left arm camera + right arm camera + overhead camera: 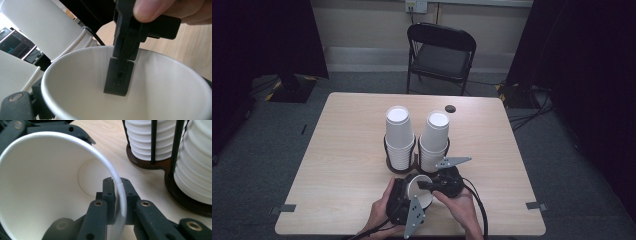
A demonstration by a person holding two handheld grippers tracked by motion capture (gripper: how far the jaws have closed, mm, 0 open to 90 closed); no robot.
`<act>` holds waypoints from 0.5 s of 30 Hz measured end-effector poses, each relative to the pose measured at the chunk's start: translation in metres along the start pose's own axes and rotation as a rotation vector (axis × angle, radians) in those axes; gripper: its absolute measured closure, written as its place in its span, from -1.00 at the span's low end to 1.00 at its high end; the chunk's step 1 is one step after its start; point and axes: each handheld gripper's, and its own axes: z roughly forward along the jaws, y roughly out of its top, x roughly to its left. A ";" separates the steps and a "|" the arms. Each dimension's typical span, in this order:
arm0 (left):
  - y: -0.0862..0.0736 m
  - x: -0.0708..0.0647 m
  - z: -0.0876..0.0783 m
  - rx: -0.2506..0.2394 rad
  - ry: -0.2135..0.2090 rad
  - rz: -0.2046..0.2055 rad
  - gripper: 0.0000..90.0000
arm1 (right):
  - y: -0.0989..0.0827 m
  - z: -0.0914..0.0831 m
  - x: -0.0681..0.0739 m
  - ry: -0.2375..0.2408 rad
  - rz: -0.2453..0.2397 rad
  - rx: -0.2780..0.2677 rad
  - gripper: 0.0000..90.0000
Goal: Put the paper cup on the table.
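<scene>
Between right claw (116, 195) tips, cup (45, 185) rim

A lab-like recording room: black curtains (267, 35), folding chair (441, 54), floor cables (527, 117).

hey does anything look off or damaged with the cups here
Nothing spilled or fallen. The one oddity: the right hand-held gripper pinches the loose cup's rim, which looks flattened between its pads. Both stacks stand upright in the holder.

Matt white paper cup (50, 185), wood-grain table (347, 150)
</scene>
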 end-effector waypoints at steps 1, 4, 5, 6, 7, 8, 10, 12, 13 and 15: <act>0.000 0.000 0.000 -0.001 0.012 -0.002 -0.79 | -0.001 0.000 0.000 0.001 0.002 -0.010 0.82; -0.002 0.002 0.001 -0.005 0.019 -0.022 -0.79 | -0.002 -0.003 0.001 -0.008 0.005 -0.036 0.78; -0.002 0.003 0.000 -0.003 0.014 -0.029 -0.79 | -0.002 -0.004 0.001 -0.013 0.004 -0.045 0.75; -0.003 0.004 0.000 -0.004 0.013 -0.040 -0.79 | -0.003 -0.006 0.001 -0.018 0.010 -0.069 0.72; -0.004 0.005 0.001 -0.007 0.017 -0.061 -0.79 | -0.004 -0.007 0.002 -0.021 0.005 -0.081 0.70; -0.004 0.005 0.001 -0.007 0.017 -0.061 -0.79 | -0.004 -0.007 0.002 -0.021 0.005 -0.081 0.70; -0.005 0.007 0.001 0.000 0.014 -0.071 -0.79 | -0.005 -0.008 0.002 -0.026 0.003 -0.099 0.68; -0.007 0.009 0.001 0.000 0.007 -0.089 -0.79 | -0.007 -0.009 0.002 -0.032 0.005 -0.119 0.67; -0.008 0.009 0.002 -0.005 0.012 -0.105 -0.79 | -0.008 -0.011 0.002 -0.037 0.006 -0.140 0.66; -0.009 0.011 0.002 -0.004 0.010 -0.121 -0.79 | -0.008 -0.013 0.002 -0.042 0.004 -0.157 0.64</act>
